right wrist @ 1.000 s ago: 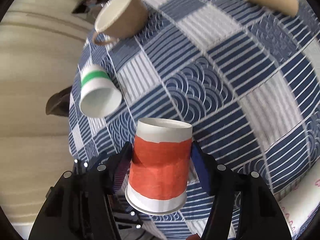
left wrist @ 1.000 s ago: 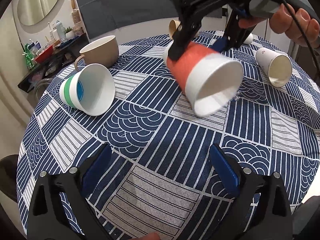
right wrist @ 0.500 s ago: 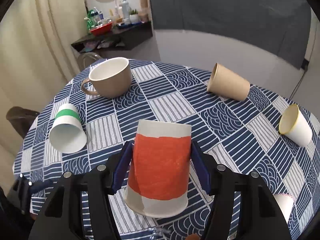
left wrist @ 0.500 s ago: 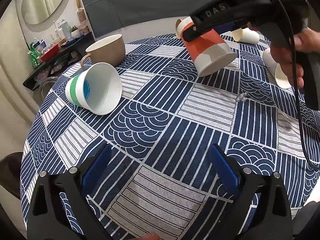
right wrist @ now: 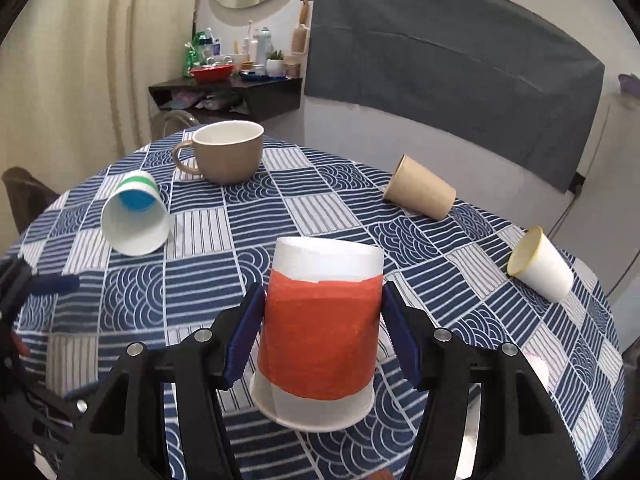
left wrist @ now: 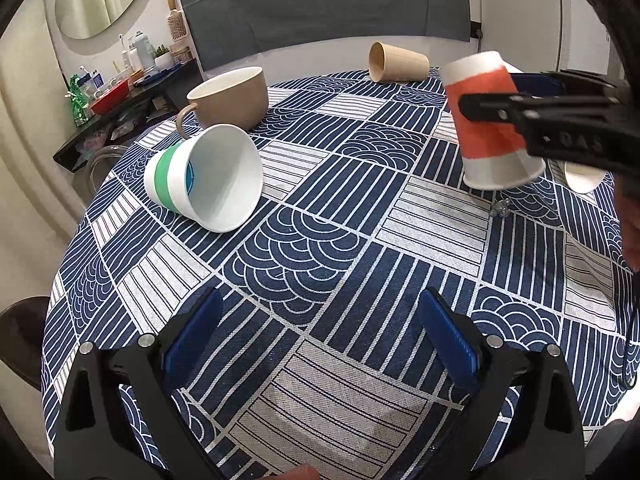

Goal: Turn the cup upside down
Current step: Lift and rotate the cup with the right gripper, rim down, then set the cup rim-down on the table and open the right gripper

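Observation:
My right gripper is shut on a red-and-white paper cup. The cup is held mouth down, slightly tilted, just above the blue patterned tablecloth. In the left wrist view the same cup hangs at the right, with the right gripper coming in from the right edge. My left gripper is open and empty, low over the near part of the table.
A white cup with a green band lies on its side at the left. A tan mug stands upright behind it. A brown paper cup and a white cup with a yellow rim lie on their sides farther back.
The right gripper has turned the red cup from lying sideways with its mouth toward me to mouth down, and lowered it toward the table. The left gripper has stayed put.

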Demonstrator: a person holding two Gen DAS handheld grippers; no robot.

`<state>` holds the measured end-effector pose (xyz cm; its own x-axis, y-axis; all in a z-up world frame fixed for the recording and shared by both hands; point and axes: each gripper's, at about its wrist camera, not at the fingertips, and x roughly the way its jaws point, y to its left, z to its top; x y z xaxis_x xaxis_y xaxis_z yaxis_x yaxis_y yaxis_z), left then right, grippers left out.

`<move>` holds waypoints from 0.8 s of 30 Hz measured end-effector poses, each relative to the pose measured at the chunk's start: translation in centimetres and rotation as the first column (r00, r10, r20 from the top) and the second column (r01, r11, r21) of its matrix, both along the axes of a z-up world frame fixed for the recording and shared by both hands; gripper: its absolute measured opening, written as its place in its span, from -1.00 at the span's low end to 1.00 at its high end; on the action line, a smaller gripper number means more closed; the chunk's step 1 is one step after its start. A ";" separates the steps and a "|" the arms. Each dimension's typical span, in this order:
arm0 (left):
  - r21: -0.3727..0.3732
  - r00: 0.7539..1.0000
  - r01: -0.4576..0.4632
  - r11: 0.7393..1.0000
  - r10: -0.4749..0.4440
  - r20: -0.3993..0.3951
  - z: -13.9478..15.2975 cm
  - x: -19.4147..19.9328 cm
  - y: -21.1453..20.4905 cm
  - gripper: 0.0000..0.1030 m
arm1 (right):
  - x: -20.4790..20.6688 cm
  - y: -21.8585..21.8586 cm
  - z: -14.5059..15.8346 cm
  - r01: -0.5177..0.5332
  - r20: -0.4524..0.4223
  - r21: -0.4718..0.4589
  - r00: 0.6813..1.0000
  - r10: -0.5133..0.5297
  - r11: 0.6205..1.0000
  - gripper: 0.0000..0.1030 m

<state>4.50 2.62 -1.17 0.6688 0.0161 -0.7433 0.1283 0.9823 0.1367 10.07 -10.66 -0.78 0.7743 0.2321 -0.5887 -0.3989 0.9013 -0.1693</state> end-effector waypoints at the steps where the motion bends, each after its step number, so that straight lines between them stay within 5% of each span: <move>1: -0.001 1.000 0.000 1.000 0.000 0.001 0.0 0.0 -0.1 0.86 | -0.5 -0.2 0.0 -0.001 0.004 -0.007 1.000 0.001 1.000 0.09; 11: 0.005 1.000 0.001 1.000 -0.001 0.003 0.4 -0.1 -0.8 0.86 | -2.3 -2.1 -0.9 0.029 -0.003 0.001 1.000 -0.029 1.000 0.10; 18: 0.013 1.000 -0.001 1.000 0.001 0.004 0.9 0.1 -1.3 0.86 | -3.2 -3.0 -0.7 0.059 -0.008 0.012 0.998 -0.059 0.998 0.67; 24: 0.019 1.000 -0.025 1.000 0.025 0.014 1.2 0.8 -1.9 0.86 | -4.4 -4.7 0.1 0.102 -0.001 0.031 0.995 -0.102 0.994 0.72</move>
